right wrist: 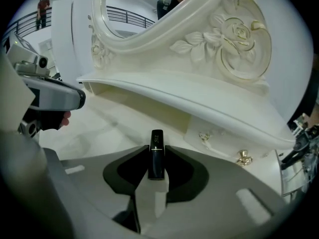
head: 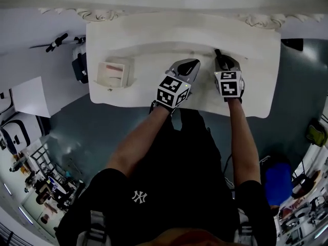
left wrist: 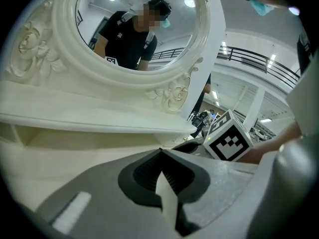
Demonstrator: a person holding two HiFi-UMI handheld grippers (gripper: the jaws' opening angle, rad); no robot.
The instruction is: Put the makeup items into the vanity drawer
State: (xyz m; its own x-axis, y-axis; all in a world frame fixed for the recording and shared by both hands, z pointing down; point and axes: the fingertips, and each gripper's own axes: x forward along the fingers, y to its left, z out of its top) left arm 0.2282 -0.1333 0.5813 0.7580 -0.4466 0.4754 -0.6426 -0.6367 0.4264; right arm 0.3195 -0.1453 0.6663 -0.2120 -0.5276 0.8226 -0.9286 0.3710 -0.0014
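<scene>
A black lipstick tube (right wrist: 156, 156) with a thin silver band is clamped upright-forward in my right gripper (right wrist: 156, 151), which is shut on it. In the head view this gripper (head: 221, 61) hovers over the white vanity top (head: 256, 60), and the dark lipstick (head: 218, 53) pokes toward the back. My left gripper (head: 190, 64) sits just to its left over the same top. Its jaws (left wrist: 162, 169) are shut with nothing between them. A small drawer front (right wrist: 222, 141) with a gold knob (right wrist: 242, 157) lies under the shelf ahead of the right gripper and is closed.
A small white open box or drawer (head: 116, 72) with a pinkish inside stands at the left of the vanity top. The carved mirror frame (right wrist: 234, 39) and its overhanging shelf (right wrist: 174, 96) rise right behind the top. The person's legs are close against the front edge.
</scene>
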